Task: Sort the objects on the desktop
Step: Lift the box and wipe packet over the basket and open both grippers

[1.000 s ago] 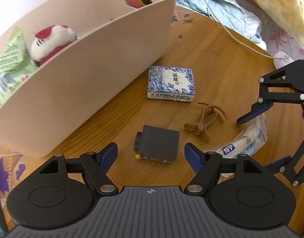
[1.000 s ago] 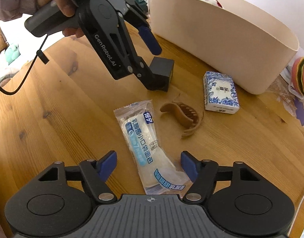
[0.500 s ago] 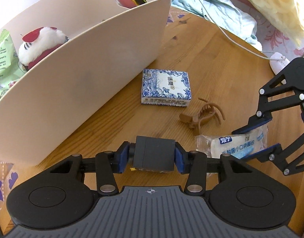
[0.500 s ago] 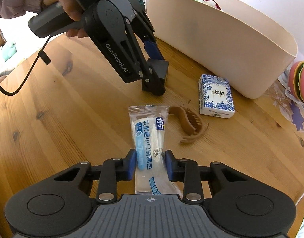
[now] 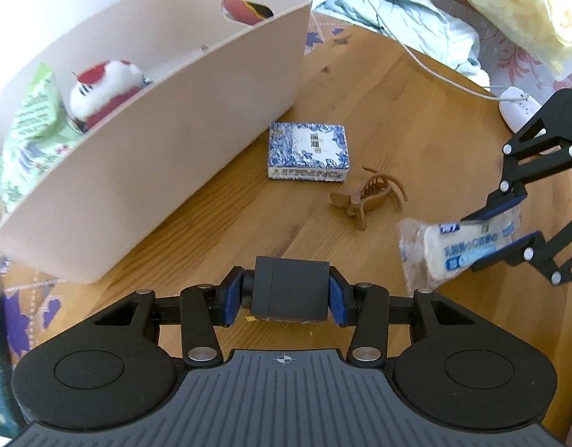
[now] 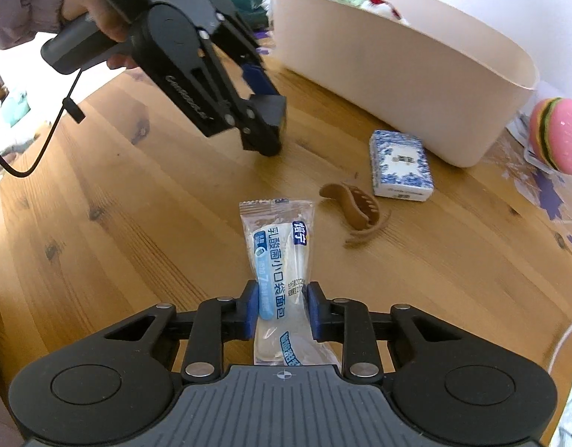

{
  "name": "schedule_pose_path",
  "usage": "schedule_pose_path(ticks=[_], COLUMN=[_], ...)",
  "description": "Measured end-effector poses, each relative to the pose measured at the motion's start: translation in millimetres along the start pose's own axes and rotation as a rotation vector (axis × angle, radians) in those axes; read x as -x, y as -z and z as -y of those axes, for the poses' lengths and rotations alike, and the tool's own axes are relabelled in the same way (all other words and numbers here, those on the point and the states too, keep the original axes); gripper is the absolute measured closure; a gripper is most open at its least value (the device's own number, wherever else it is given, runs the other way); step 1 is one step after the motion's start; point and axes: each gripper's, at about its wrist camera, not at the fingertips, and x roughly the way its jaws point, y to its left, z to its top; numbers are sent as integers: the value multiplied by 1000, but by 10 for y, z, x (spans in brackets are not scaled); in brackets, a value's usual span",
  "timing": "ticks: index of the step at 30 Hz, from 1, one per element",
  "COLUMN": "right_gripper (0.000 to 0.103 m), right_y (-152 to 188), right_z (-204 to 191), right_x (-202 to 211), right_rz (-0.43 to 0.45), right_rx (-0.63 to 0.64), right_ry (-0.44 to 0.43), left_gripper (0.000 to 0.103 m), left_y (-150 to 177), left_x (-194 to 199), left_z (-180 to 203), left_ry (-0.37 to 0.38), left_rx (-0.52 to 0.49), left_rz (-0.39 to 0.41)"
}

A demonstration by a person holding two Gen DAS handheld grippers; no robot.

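Observation:
My left gripper (image 5: 285,300) is shut on a black box-shaped gadget (image 5: 289,288) and holds it above the wooden table; it also shows in the right wrist view (image 6: 271,111). My right gripper (image 6: 280,305) is shut on a clear bread packet with blue print (image 6: 280,249), lifted off the table; the packet also shows in the left wrist view (image 5: 457,247). A blue-and-white patterned box (image 5: 308,154) and a brown hair claw clip (image 5: 367,197) lie on the table between the grippers. The cream bin (image 5: 155,130) stands to the left.
The bin (image 6: 397,63) holds a red-and-white plush toy (image 5: 103,89) and a green packet (image 5: 32,126). A white cable and plug (image 5: 515,102), light cloth (image 5: 397,3) and a burger-shaped toy (image 6: 558,134) sit at the table's far edges.
Both grippers closed from open: the left on the black gadget, the right on the bread packet. Both objects have since been lifted off the table.

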Motion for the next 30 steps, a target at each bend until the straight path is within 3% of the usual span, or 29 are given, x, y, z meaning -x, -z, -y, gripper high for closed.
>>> schedule_pose_path(ticks=[21, 30], right_gripper=[78, 78], right_y=[-438, -947], right_z=[508, 851], right_x=[691, 1014], right_rz=[192, 302], right_rx=[-68, -55], right_ry=[106, 160], left_gripper=[56, 56], left_y=[-135, -457], left_x=[1002, 1288], left_z=[-133, -376], left_ry=[-131, -200], left_rx=[-40, 47], left_rz=[170, 276])
